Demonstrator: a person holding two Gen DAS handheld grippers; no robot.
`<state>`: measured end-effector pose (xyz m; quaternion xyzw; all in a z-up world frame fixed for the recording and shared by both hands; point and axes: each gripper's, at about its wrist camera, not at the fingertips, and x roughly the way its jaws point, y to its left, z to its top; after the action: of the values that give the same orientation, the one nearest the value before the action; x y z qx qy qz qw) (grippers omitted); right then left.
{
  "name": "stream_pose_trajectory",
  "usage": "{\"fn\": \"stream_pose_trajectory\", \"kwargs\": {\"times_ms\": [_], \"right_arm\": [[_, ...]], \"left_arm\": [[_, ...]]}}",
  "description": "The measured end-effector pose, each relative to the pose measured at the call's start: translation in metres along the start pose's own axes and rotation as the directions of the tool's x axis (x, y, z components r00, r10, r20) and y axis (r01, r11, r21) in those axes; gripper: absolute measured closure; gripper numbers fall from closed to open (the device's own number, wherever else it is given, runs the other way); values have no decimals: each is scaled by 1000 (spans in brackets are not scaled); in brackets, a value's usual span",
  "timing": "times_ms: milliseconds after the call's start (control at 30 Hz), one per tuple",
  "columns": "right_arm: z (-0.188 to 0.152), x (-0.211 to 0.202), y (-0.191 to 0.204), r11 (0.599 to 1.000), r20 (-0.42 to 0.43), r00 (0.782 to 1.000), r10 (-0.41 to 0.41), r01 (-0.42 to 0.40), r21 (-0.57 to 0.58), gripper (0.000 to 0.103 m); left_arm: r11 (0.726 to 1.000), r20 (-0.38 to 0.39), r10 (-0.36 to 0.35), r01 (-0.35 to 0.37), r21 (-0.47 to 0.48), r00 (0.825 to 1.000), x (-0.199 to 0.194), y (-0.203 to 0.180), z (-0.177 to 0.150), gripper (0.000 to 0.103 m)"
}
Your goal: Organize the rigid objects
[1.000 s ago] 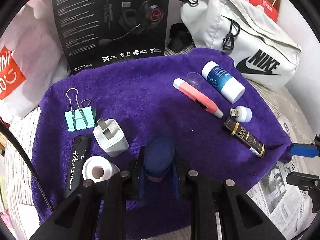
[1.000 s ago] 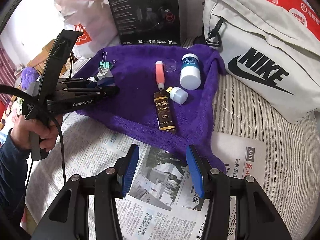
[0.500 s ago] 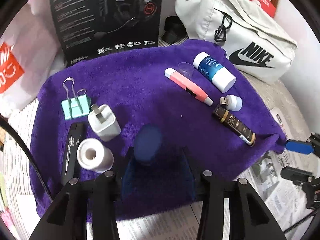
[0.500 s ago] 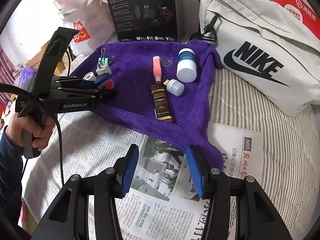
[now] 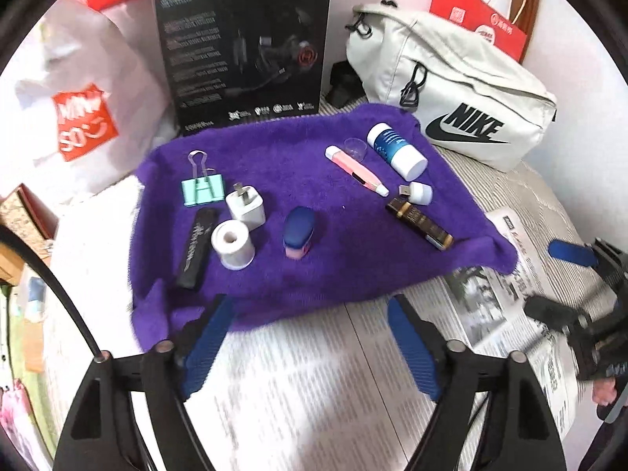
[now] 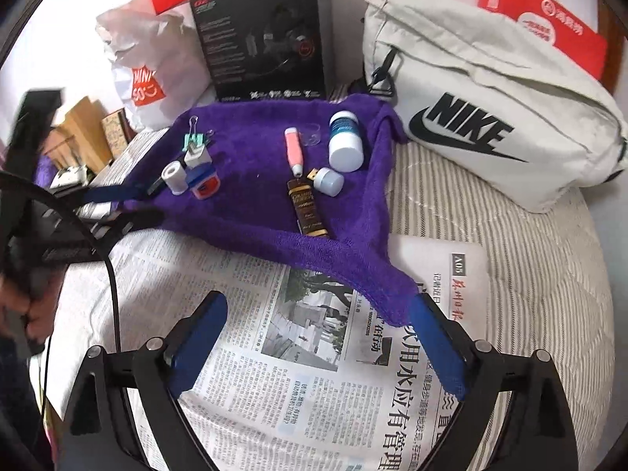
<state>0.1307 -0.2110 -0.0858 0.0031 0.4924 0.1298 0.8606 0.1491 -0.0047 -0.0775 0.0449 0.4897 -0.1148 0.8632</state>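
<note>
The small blue container with a pink base (image 5: pixel 299 232) lies on the purple towel (image 5: pixel 282 161), near its front middle, touching nothing. To its left sit a white tape roll (image 5: pixel 233 244), a white plug adapter (image 5: pixel 245 208), a mint binder clip (image 5: pixel 202 188) and a long black stick (image 5: pixel 194 249), close together. To its right, well apart from it, lie a pink-and-white pen (image 5: pixel 356 170), a white bottle with a blue label (image 5: pixel 396 151), a small white USB piece (image 5: pixel 417 192) and a dark brown tube (image 5: pixel 419 224). The left gripper (image 5: pixel 310 347) hovers over the near edge of the towel, tilted downward; its fingers have just been opening and stand wide apart with nothing between them. The right gripper (image 6: pixel 318 347) hangs over the newspaper (image 6: pixel 298 353), also tilted down, its fingers likewise just spread and holding nothing; the towel's near corner lies just beside its right finger. A hand (image 6: pixel 23 310) grips the left tool at the left edge of the right wrist view. The towel and newspaper lie on a striped bed cover (image 6: pixel 522 274). Behind stand a black headset box (image 5: pixel 245 51), a white Nike bag (image 5: pixel 451 94), a white shopping bag (image 5: pixel 82 98) and red paper bags (image 6: pixel 545 35) against a pale wall.
</note>
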Motion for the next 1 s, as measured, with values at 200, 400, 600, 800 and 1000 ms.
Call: {"fn": "stream_pose_trajectory", "kwargs": {"times_ms": [200, 400, 600, 800, 1000], "right_arm": [[3, -14, 6, 995, 10, 999, -33, 32, 90, 0], [3, -37, 13, 989, 36, 998, -47, 41, 139, 0], [-4, -67, 29, 990, 78, 992, -96, 86, 113, 0], [-37, -86, 37, 992, 97, 989, -108, 102, 68, 0], [-56, -93, 43, 988, 95, 984, -153, 150, 42, 0]], "left_arm": [[996, 52, 63, -59, -65, 997, -46, -3, -20, 4], [988, 109, 127, -116, -106, 986, -88, -13, -37, 2], [976, 146, 189, -168, -141, 971, -118, -29, -51, 1], [975, 178, 184, -157, -156, 967, -130, -43, -75, 1], [975, 195, 165, -130, -181, 967, -142, -45, -89, 1]]}}
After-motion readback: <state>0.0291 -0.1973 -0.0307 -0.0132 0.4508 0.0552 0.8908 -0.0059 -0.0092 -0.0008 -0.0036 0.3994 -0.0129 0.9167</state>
